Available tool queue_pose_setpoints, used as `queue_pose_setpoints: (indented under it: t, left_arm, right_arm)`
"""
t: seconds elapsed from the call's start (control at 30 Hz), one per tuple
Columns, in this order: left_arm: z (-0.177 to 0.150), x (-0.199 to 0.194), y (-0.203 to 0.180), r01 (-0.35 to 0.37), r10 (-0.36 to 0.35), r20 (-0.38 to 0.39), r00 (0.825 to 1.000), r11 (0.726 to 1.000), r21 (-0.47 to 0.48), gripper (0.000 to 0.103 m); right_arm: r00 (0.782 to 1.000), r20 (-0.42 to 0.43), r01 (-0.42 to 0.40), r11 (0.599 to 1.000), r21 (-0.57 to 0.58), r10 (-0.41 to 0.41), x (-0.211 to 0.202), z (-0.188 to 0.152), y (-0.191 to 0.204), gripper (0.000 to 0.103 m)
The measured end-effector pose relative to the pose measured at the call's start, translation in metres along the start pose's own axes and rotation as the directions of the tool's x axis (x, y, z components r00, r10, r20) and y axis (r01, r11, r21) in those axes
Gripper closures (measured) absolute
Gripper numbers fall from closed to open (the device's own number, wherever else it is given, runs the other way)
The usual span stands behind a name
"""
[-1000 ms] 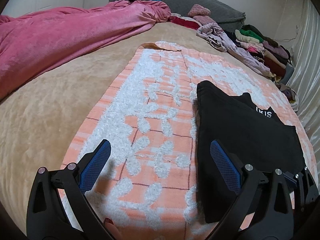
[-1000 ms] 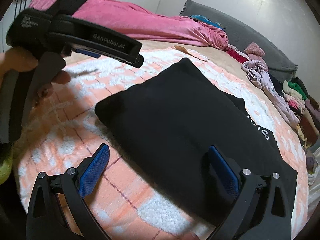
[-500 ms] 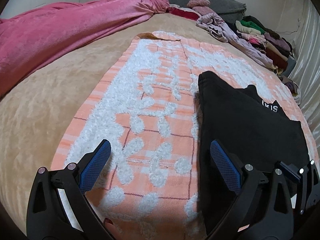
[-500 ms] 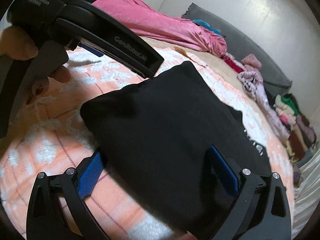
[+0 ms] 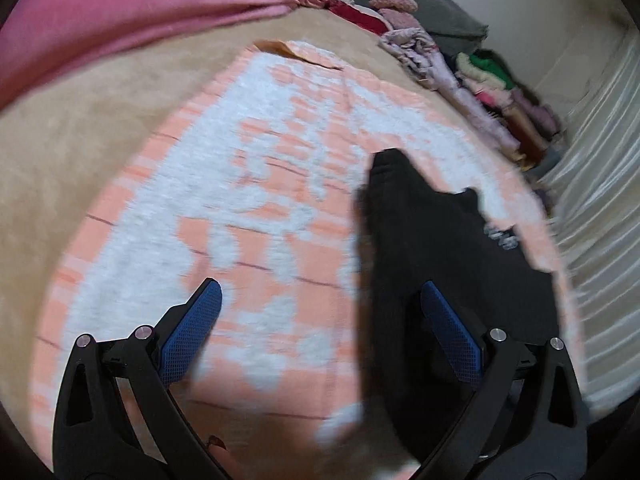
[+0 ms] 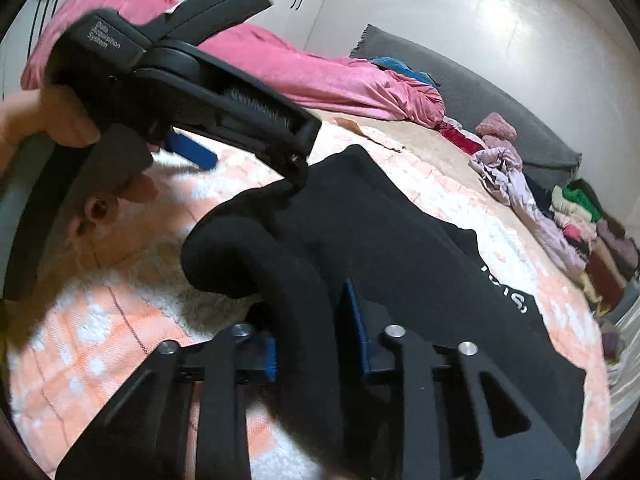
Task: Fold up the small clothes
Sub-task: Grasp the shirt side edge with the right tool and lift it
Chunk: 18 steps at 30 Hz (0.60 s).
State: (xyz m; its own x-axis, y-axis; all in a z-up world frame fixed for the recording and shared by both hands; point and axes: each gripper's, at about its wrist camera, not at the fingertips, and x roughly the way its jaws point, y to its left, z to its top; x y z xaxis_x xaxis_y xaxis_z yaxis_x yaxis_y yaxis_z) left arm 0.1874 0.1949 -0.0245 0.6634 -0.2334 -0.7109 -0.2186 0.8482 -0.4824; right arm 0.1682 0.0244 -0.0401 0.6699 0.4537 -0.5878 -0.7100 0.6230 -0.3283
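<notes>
Only the right wrist view shows the right hand-held gripper (image 6: 310,334) pinching the black garment (image 6: 400,248).

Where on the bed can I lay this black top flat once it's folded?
Free: the orange-and-white blanket between the black garment and the beige bedspread. Crowded: the clothes pile on the far right and the pink cover on the far left.

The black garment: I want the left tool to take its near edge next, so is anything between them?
Nothing visible blocks it. The left tool is open above the orange-and-white blanket, with the black garment by its right finger. The right tool, just closed, already pinches a fold.
</notes>
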Motion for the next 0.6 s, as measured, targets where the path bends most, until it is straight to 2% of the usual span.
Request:
queue_pose_setpoints:
  t: [0.13,0.17,0.2,0.27,0.33,0.37,0.4,0.43,0.47,0.5,0.53,0.6]
  left_arm:
    - [0.006,0.009,-0.006,0.139,-0.142,-0.039,0.989,0.988,-0.071,0.010]
    - [0.007,0.013,-0.008,0.171,-0.176,-0.056,0.983,0.982,-0.082,0.010]
    - [0.010,0.022,-0.012,0.221,-0.230,-0.093,0.969,0.970,-0.105,0.010]
    - [0.014,0.032,-0.017,0.242,-0.258,-0.121,0.959,0.961,-0.134,0.010]
    - [0.018,0.040,-0.027,0.233,-0.248,-0.144,0.958,0.966,-0.115,0.010]
    - [0.019,0.044,-0.032,0.239,-0.255,-0.156,0.954,0.965,-0.111,0.015]
    - [0.020,0.049,-0.037,0.248,-0.265,-0.176,0.948,0.962,-0.114,0.028]
    - [0.021,0.052,-0.040,0.238,-0.255,-0.191,0.948,0.965,-0.111,0.034]
    - [0.021,0.055,-0.045,0.232,-0.248,-0.211,0.945,0.968,-0.101,0.059]
    - [0.019,0.058,-0.053,0.208,-0.224,-0.226,0.948,0.974,-0.091,0.074]
    - [0.018,0.058,-0.059,0.176,-0.187,-0.222,0.957,0.982,-0.070,0.074]
    - [0.017,0.053,-0.069,0.147,-0.152,-0.205,0.967,0.988,-0.038,0.082]
  right_arm:
    - [0.998,0.013,-0.055,0.997,0.062,0.054,-0.005,-0.001,-0.011,0.084]
    - [0.998,0.022,-0.066,0.995,0.076,0.064,-0.007,-0.001,-0.014,0.085]
    - [0.997,0.028,-0.075,0.993,0.091,0.073,-0.009,-0.001,-0.017,0.086]
    - [0.995,0.047,-0.094,0.989,0.115,0.089,-0.015,-0.003,-0.020,0.087]
    - [0.993,0.055,-0.108,0.985,0.131,0.101,-0.019,-0.005,-0.024,0.089]
    - [0.992,0.062,-0.115,0.983,0.140,0.107,-0.022,-0.006,-0.025,0.089]
    - [0.992,0.067,-0.119,0.982,0.148,0.110,-0.024,-0.007,-0.026,0.090]
    - [0.991,0.071,-0.123,0.980,0.154,0.114,-0.026,-0.008,-0.026,0.090]
    - [0.990,0.077,-0.128,0.978,0.162,0.117,-0.027,-0.008,-0.027,0.090]
    - [0.989,0.082,-0.132,0.977,0.169,0.119,-0.029,-0.009,-0.029,0.091]
    - [0.989,0.087,-0.133,0.975,0.176,0.120,-0.031,-0.009,-0.031,0.091]
    - [0.988,0.104,-0.137,0.969,0.204,0.118,-0.035,-0.011,-0.036,0.091]
